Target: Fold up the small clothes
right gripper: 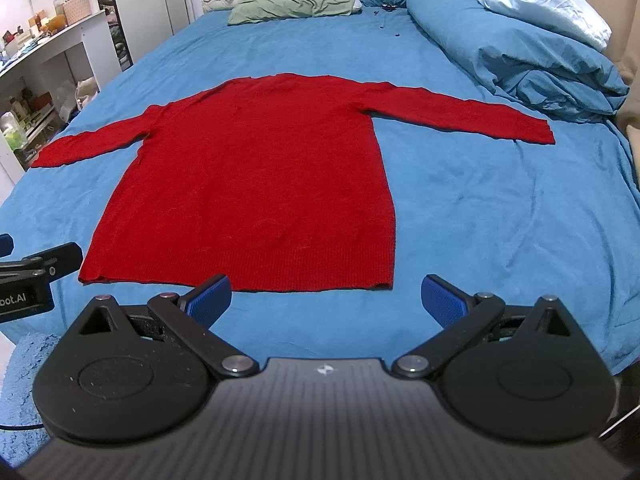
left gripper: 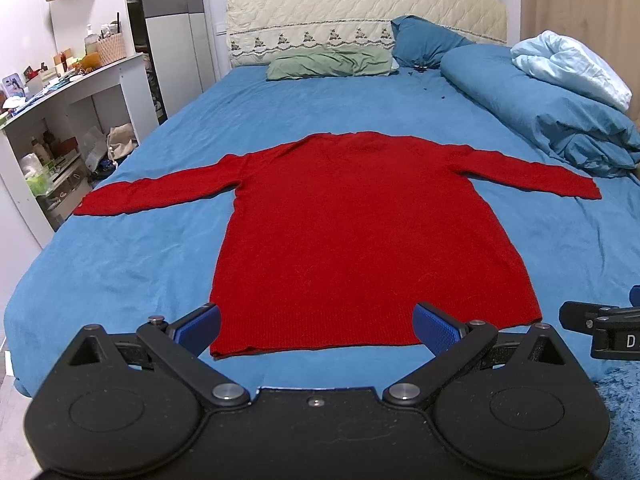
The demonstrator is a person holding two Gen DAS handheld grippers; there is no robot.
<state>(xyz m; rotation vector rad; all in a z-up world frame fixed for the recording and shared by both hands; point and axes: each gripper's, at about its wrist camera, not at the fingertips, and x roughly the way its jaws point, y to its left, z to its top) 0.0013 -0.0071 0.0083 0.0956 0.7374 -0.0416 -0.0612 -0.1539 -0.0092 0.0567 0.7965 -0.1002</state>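
A red long-sleeved sweater (left gripper: 360,232) lies flat on the blue bed sheet (left gripper: 120,264), both sleeves spread out sideways and its hem nearest me. It also shows in the right wrist view (right gripper: 256,184). My left gripper (left gripper: 316,326) is open and empty, its blue pads hovering over the hem near the sweater's bottom left corner. My right gripper (right gripper: 326,296) is open and empty, just short of the hem near the bottom right corner. Part of the right gripper shows at the left wrist view's right edge (left gripper: 600,324).
A rolled blue duvet (left gripper: 540,108) with a pale blue blanket (left gripper: 568,64) lies along the bed's right side. A green pillow (left gripper: 328,62) and a blue pillow (left gripper: 424,40) sit at the headboard. A white desk with clutter (left gripper: 68,92) stands left of the bed.
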